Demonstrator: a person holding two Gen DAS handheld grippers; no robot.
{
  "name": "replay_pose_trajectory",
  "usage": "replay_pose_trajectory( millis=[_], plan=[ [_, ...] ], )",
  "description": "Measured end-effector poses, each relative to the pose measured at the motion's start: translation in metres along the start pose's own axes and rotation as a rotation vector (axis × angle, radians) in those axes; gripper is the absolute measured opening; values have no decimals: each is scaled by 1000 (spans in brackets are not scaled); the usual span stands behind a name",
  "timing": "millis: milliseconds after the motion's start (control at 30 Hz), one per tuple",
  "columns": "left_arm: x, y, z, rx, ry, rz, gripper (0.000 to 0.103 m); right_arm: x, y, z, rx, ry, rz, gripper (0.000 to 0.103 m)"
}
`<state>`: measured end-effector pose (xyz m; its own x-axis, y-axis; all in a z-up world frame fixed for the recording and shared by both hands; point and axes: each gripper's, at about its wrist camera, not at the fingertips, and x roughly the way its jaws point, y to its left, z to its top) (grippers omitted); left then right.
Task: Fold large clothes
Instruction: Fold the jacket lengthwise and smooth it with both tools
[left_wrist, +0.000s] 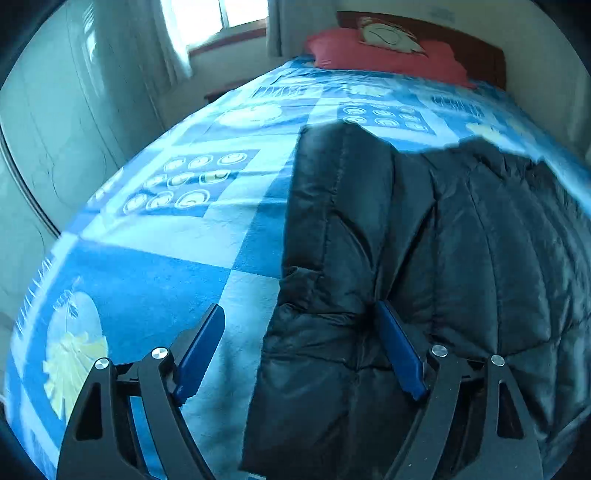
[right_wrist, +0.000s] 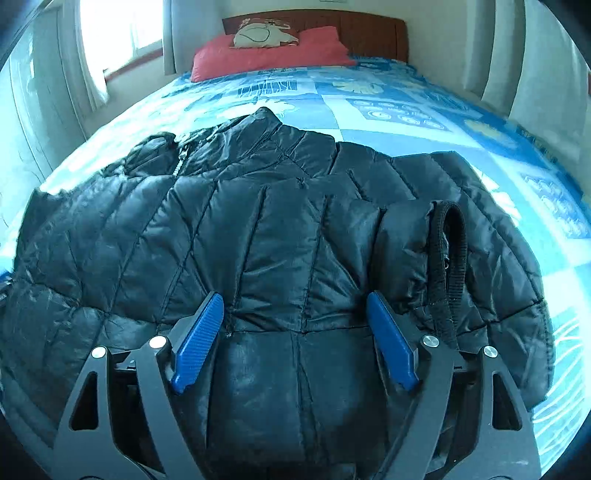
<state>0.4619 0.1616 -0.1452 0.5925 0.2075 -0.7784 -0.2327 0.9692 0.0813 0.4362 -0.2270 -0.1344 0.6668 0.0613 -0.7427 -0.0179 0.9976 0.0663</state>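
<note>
Both tongs, left (left_wrist: 299, 347) and right (right_wrist: 295, 336), hung apart over the black quilted puffer jacket (right_wrist: 258, 221); next, seizing the ribbed cuff (right_wrist: 452, 243) at two o'clock.

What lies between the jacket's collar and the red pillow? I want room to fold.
Only bare blue patterned blanket between jacket collar and red pillow, per the right wrist view.
</note>
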Motion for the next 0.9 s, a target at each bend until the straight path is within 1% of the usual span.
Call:
replay_pose_trajectory(
  millis=[67,133,167,200,300,400,433,567,733,800,900],
  plan=[
    [-16,6,-1,-22,-10,-2,82,-21,-2,-2,9,-7,18,79],
    [-37,10,-13,-4,-36,-18,82,-45,-6,-13,4,-30,31,79],
    [-45,14,-19,3,-44,-21,82,-62,-12,-24,2,-37,28,79],
    [-55,18,-28,9,-53,-26,82,-72,-17,-32,5,-40,26,79],
    [-92,36,-69,12,-58,-69,82,-111,-38,-67,16,-29,15,79],
    [-118,53,-100,-2,-38,-104,82,-149,-63,-107,40,-17,-35,79],
    [-129,60,-116,-13,-29,-116,82,-162,-73,-123,57,-12,-49,79],
    [-163,74,-171,-34,6,-146,82,-193,-96,-177,91,39,-94,79],
    [-192,84,-231,-69,78,-184,82,-221,-109,-235,119,87,-110,79],
    [-200,87,-251,-85,104,-197,82,-229,-112,-252,134,105,-99,79],
    [-211,89,-270,-93,115,-195,82,-238,-117,-274,165,118,-73,79]
  ],
)
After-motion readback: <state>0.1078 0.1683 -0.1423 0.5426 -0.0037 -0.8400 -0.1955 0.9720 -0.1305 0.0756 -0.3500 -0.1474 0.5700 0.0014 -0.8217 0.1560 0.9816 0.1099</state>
